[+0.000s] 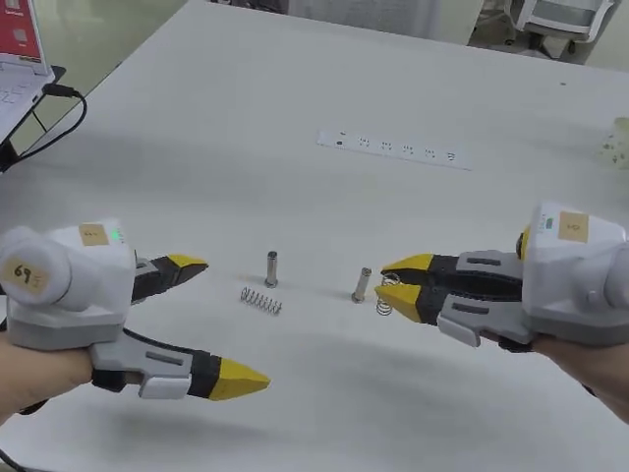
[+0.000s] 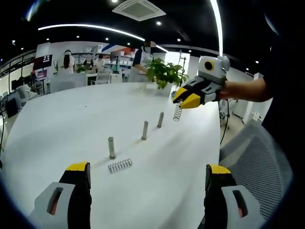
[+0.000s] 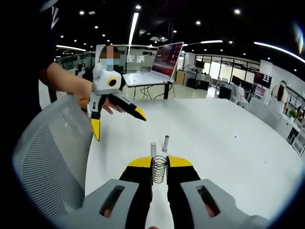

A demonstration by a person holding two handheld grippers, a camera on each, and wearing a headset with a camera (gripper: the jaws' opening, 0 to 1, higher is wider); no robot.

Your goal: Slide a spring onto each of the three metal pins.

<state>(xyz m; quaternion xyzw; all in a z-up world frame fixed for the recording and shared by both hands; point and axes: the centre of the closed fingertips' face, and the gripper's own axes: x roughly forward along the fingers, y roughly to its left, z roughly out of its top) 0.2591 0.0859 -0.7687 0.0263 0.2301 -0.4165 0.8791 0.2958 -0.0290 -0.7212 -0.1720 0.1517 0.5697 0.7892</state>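
Observation:
Two bare metal pins (image 1: pixel 271 267) (image 1: pixel 362 285) stand upright mid-table. A third pin (image 2: pixel 160 119), farthest in the left gripper view, appears to carry a spring. A loose spring (image 1: pixel 260 300) lies flat in front of the left pin (image 2: pixel 111 148). My right gripper (image 1: pixel 388 283) is shut on another spring (image 1: pixel 384 305), which hangs just right of the middle pin and is seen upright between its tips (image 3: pixel 159 169). My left gripper (image 1: pixel 221 320) is open and empty, on the near left side of the loose spring (image 2: pixel 119 165).
A white power strip (image 1: pixel 393 149) lies farther back on the white table (image 1: pixel 295 98). At the far left stands a laptop (image 1: pixel 20 59) with a black cable (image 1: pixel 59 108). A grey mesh chair (image 2: pixel 257 157) is at the table's near edge.

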